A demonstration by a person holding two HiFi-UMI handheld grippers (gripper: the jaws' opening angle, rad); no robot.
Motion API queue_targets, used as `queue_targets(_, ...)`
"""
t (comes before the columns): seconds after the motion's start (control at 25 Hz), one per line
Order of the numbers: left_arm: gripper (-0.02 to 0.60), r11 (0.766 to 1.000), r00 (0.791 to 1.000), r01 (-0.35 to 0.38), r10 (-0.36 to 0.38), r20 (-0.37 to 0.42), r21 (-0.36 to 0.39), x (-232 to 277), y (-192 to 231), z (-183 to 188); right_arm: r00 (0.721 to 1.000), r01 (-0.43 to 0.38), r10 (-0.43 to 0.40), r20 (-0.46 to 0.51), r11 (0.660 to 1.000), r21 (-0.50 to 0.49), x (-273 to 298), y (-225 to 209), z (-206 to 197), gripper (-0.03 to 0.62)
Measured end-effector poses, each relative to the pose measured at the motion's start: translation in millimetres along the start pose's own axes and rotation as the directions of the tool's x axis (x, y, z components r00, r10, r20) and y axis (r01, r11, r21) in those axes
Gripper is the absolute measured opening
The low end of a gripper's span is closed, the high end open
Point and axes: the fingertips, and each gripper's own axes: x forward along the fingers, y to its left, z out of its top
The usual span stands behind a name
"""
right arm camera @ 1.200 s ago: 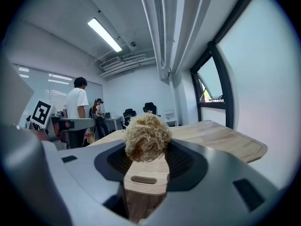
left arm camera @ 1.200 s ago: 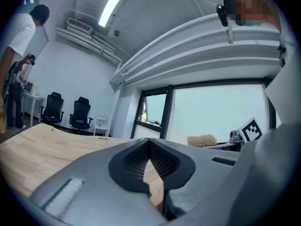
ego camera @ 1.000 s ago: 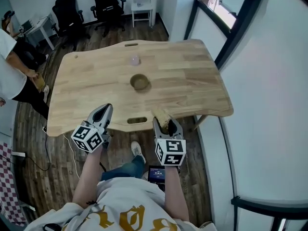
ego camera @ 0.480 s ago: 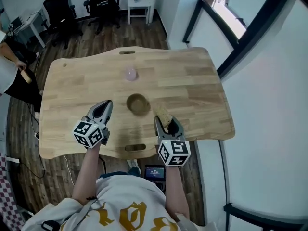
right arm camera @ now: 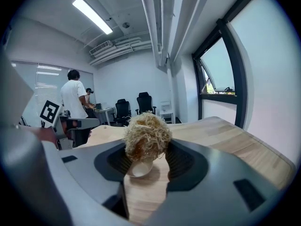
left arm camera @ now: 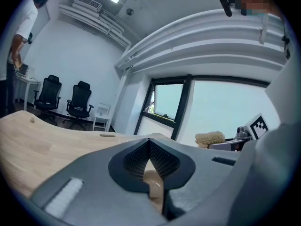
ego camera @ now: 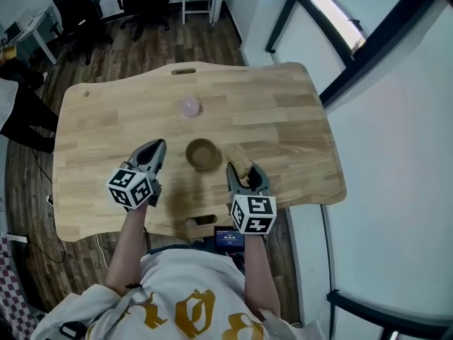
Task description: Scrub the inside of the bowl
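The right claw (ego camera: 244, 173) is clamping a pale, straw-like scrubber (right arm camera: 146, 136), the left claw (ego camera: 154, 148) is hovering with its jaws pressed together, and the round brown bowl (ego camera: 203, 154) is sitting upright on the wooden table (ego camera: 283, 112) between both claws' tips.

Daylight from the windows (ego camera: 333, 9) fills the room. The tabletop (ego camera: 283, 112) is evenly bright, with a soft shadow beside my left hand-held gripper (ego camera: 156, 147). A ceiling strip light (right arm camera: 91, 14) burns out white in the right gripper view. Both gripper views bulge like a fisheye, with black corners. The scrubber (right arm camera: 146, 134) looks crisp, while the grey bodies nearest the lens are soft.
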Motion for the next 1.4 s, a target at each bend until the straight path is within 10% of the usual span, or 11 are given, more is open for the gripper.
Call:
queue_targets(0.84, 0.002, 0.993, 0.989, -0.112, 0.108, -0.106, -0.036, 23, 32, -30, 0.997, -0.052, 0.056, -0.048, 0.996, 0.072, 20, -11, -7, 0.195)
queue_targets(1.4, 0.003, 0.992, 0.969, -0.073, 0.047, -0.242, -0.1, 52, 38, -73, 0.98, -0.086, 0.102, -0.17, 0.991, 0.101, 56, -7, -50, 0.195)
